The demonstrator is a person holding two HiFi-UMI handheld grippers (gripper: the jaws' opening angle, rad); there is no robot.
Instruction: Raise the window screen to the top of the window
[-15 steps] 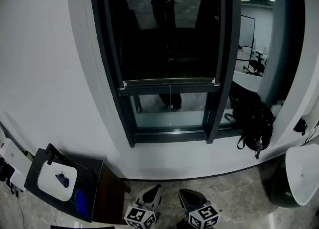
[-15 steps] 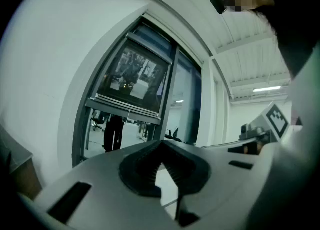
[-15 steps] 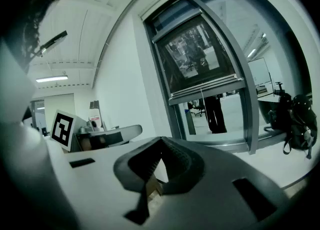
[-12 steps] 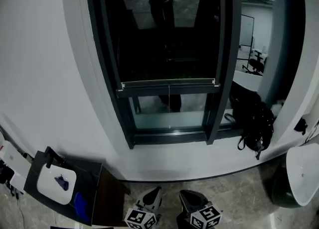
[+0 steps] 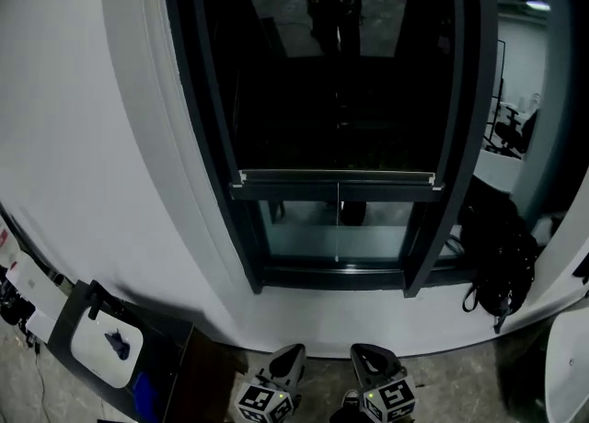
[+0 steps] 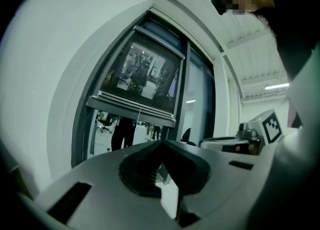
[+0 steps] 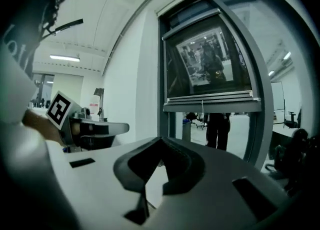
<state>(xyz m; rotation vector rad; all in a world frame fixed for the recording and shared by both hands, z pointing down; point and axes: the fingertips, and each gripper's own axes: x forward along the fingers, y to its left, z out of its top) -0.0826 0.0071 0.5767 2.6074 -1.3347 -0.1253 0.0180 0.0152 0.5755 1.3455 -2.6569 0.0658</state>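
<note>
The window (image 5: 336, 118) has a dark frame set in a white wall. Its screen's bottom bar (image 5: 336, 180) hangs about a third of the way up the opening, with a thin pull cord (image 5: 338, 223) dangling from its middle. The bar (image 6: 135, 113) also shows in the left gripper view, and the bar (image 7: 212, 99) in the right gripper view. My left gripper (image 5: 293, 351) and right gripper (image 5: 361, 351) sit side by side at the bottom edge, well below the sill and apart from the window. Both point at the window with jaws closed on nothing: left gripper (image 6: 161, 144), right gripper (image 7: 160, 140).
A black backpack (image 5: 502, 265) leans on the sill at the right. A dark box with a white tray (image 5: 101, 343) stands on the floor at the lower left. A white rounded object (image 5: 569, 366) is at the lower right corner.
The head view has moved closer to the window, which now sits lower and further right in frame. The grippers shifted slightly right. The screen bar has not moved along the frame.
</note>
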